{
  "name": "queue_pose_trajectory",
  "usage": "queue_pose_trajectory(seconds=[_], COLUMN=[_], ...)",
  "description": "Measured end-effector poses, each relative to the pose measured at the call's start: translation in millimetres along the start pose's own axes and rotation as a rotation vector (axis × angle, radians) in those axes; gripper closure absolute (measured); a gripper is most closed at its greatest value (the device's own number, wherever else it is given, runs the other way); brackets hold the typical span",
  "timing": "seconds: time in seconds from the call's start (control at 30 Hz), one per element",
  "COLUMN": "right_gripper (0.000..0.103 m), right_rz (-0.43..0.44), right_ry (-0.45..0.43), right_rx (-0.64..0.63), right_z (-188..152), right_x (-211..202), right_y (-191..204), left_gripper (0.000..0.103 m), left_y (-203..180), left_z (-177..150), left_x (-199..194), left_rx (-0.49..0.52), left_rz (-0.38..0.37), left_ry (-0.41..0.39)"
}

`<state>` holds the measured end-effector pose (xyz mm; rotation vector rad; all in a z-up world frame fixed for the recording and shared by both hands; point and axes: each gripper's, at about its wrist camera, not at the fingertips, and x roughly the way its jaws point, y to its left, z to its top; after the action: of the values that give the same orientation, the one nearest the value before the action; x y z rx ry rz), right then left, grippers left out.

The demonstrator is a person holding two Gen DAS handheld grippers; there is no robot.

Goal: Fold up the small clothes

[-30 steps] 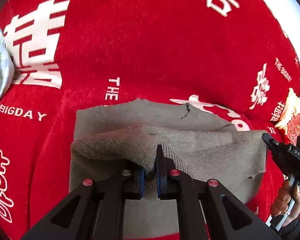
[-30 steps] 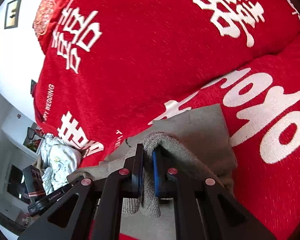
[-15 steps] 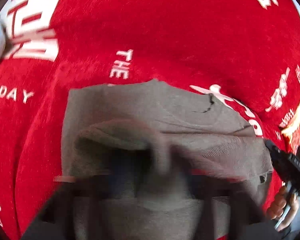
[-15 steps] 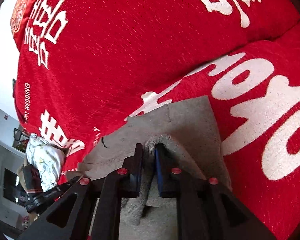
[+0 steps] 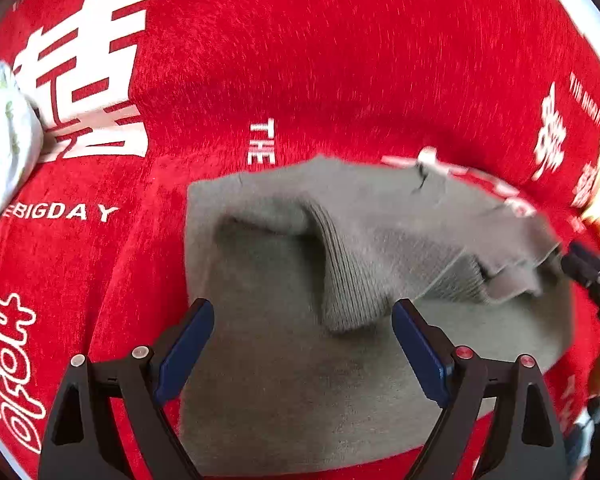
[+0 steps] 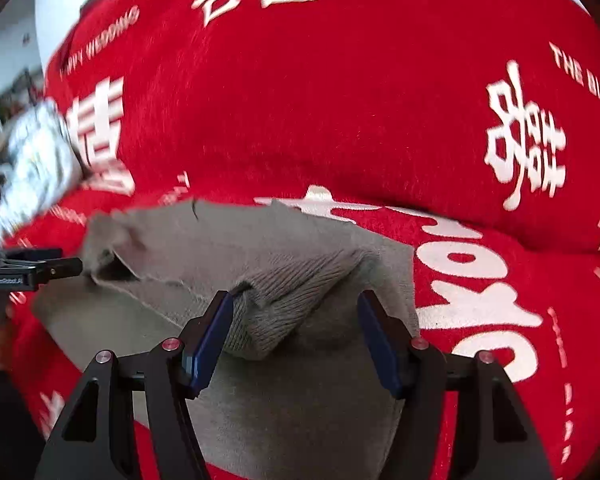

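Lying on the red plush blanket with white lettering (image 5: 340,60), the grey-brown knitted garment (image 5: 280,360) was partly folded, ribbed edge flopped over its middle. Left hand-held gripper (image 5: 302,344) jaws were opening wide, fabric between them, no pad pressing. Right hand-held gripper (image 6: 296,340) jaws were opening too, ribbed fold loose between them, left pad (image 6: 208,340) just brushing it.

Both tools look identical: left tool (image 5: 302,344) and right tool (image 6: 294,334) are matte black angular frames, blue pads inside, little red and silver screws on top.
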<state>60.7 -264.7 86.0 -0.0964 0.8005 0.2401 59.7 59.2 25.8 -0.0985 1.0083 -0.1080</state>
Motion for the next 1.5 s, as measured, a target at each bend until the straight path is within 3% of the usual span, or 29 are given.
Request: queue_pose_trajectory(seconds=[0.17, 0.3, 0.4, 0.47, 0.5, 0.67, 0.87, 0.9, 0.93, 1.03, 1.27, 1.3, 1.37, 1.4, 1.43, 1.5], right_gripper=[0.034, 0.034, 0.035, 0.047, 0.062, 0.064, 0.063, 0.066, 0.077, 0.093, 0.095, 0.093, 0.071, 0.05, 0.034, 0.026], right_rz=[-0.051, -0.066, -0.061, -0.065, -0.051, -0.009, -0.077, -0.072, -0.066, -0.091, -0.014, 0.014, 0.077, 0.086, 0.076, 0.047], right_ry=[0.018, 0.023, 0.002, 0.028, 0.046, 0.065, 0.097, 0.104, 0.092, 0.046, -0.02, -0.017, 0.017, 0.037, 0.029, -0.045], right_rx=[-0.02, -0.053, -0.066, -0.042, -0.026, -0.052, -0.101, -0.089, -0.084, -0.044, 0.141, 0.18, 0.258, 0.301, 0.325, 0.35], right_z=[5, 3, -3, -2, -2, -3, -6, -7, -7, -1, 46, 56, 71, 78, 80, 81], right_x=[17, 12, 7, 18, 23, 22, 34, 36, 35, 31, 40, 47, 62, 68, 69, 58], right_y=[9, 12, 12, 8, 6, 14, 18, 16, 15, 8, -28, -34, -47, -55, -60, -69], left_gripper=[0.012, 0.012, 0.012, 0.012, 0.012, 0.012, 0.012, 0.012, 0.012, 0.012, 0.012, 0.012, 0.012, 0.012, 0.012, 0.012], left_y=[-13, -26, -31, -29, -27, -27, -33, -34, -33, -26, -1, 5, 15, 19, 25, 32], left_z=[5, -3, -10, -8, -6, -4, -7, -5, -3, 10, 62, 73, 85, 87, 89, 88], left_x=[10, 2, 1, 12, 18, 18, 23, 24, 25, 30, 30, 29, 28, 27, 25, 21], left_rx=[-0.014, 0.049, 0.097, 0.081, 0.058, 0.055, 0.102, 0.103, 0.099, 0.048, -0.153, -0.195, -0.265, -0.286, -0.309, -0.315], left_rz=[0.014, -0.012, 0.023, 0.028, 0.019, -0.021, 0.006, 0.01, 0.018, 0.05, 0.033, 0.039, 0.03, 0.027, 0.026, 0.036], left_ry=[0.007, -0.005, -0.022, 0.011, 0.032, 0.035, 0.038, 0.039, 0.036, 0.029, -0.018, -0.03, -0.04, -0.042, -0.047, -0.062])
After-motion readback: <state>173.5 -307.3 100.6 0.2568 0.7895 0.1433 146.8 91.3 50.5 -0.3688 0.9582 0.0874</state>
